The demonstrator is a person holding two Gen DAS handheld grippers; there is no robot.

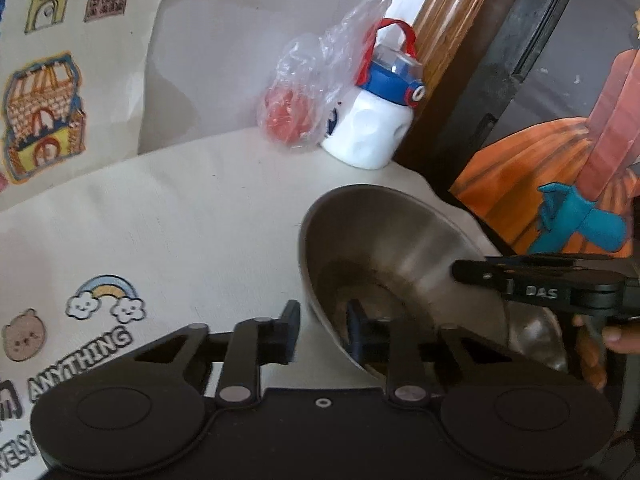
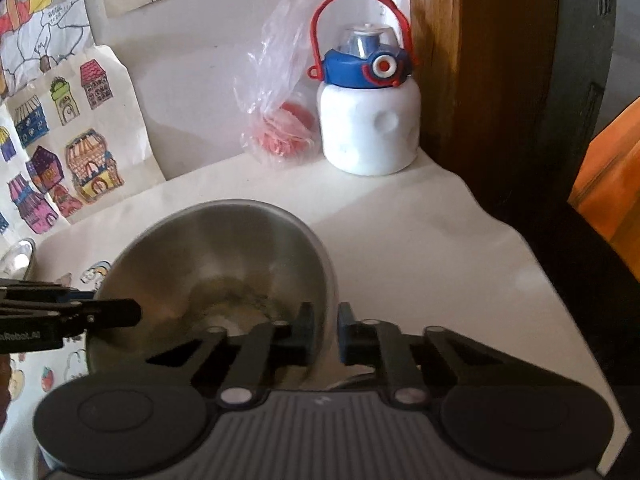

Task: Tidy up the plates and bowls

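While the left wrist view shows the left gripper (image 1: 323,330) pinching the near-left rim of the steel bowl (image 1: 384,240), the right gripper (image 1: 460,270) reaches in opposite. In the right wrist view, the right gripper (image 2: 325,330) clamps the bowl's (image 2: 216,256) right wall, bowl lying left of it.

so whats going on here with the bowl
A person is gripping a steel bowl with two hand-held grippers, one on each side. The left gripper is clamped over the rim on one side and the right gripper over the opposite rim. The bowl sits on a white table, in front of a white bottle and a plastic bag.
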